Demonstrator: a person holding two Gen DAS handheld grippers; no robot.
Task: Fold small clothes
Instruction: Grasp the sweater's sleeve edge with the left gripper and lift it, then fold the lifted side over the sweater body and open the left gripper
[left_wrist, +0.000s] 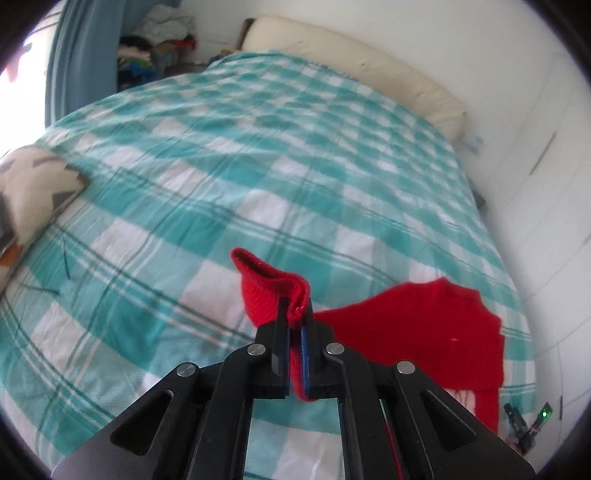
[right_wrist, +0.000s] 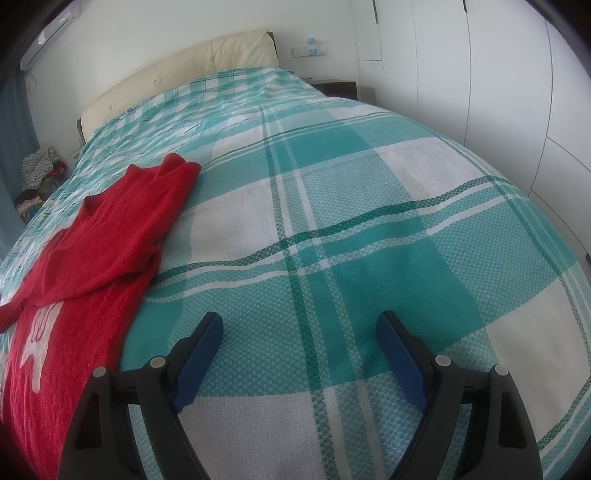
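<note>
My left gripper (left_wrist: 294, 310) is clenched on a ribbed cuff (left_wrist: 269, 291) of the red sweater (left_wrist: 424, 332), the knit bunched between the two pads and lifted clear of the checked bedspread (left_wrist: 207, 192). From that pinch the sleeve runs toward four o'clock into the sweater's body, which lies flat on the bedspread near the right edge of the bed in the left wrist view. White lettering shows on its lower part there, too blurred for me to read.

My right gripper (right_wrist: 299, 325) is released, its blue-padded jaws standing wide apart with only bedspread between them. In the right wrist view the sweater sits at nine o'clock from those jaws, just beside the left finger (right_wrist: 201, 343) but not touching it that I can tell. One sleeve (right_wrist: 162, 192) stretches away toward eleven o'clock, and a white motif (right_wrist: 38, 339) marks the front near the frame's left edge.

A cream headboard (right_wrist: 192, 62) runs across the far end of the bed. A patterned pillow (left_wrist: 33, 184) lies at nine o'clock in the left wrist view.
</note>
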